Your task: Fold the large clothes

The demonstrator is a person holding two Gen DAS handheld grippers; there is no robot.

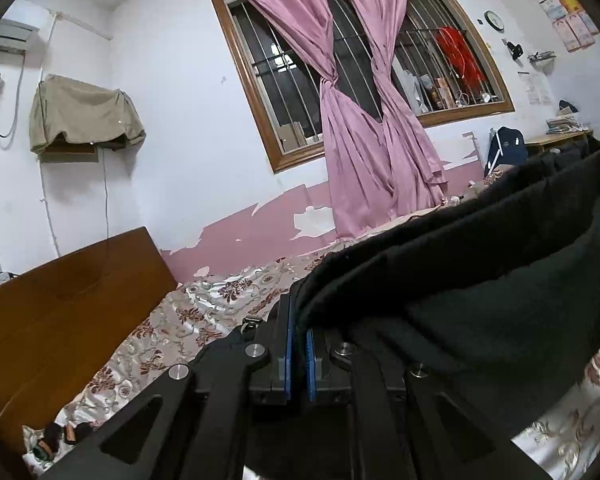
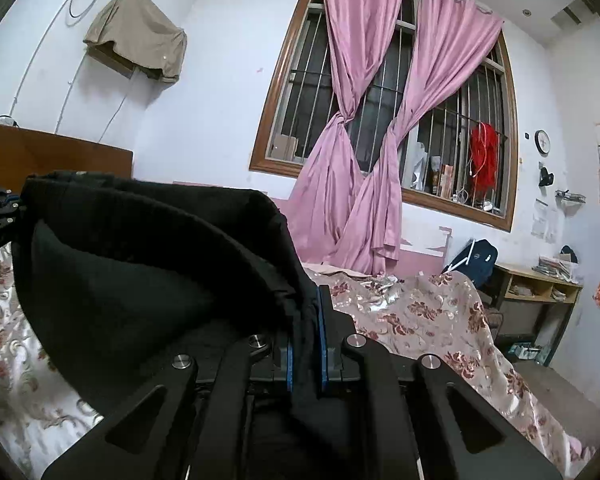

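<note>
Black garment [image 1: 480, 280]: no legible label; left gripper [image 1: 299, 320] and right gripper [image 2: 306, 312] each clamped on edge, above floral bedspread [image 2: 420, 312].

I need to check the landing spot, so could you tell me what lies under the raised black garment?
Under the black garment, held by the left gripper and right gripper, lies the floral bedspread. The part directly below is covered.

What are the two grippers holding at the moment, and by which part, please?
Both the left gripper and the right gripper are shut on the black garment, each pinching its upper edge, one at either end.
</note>
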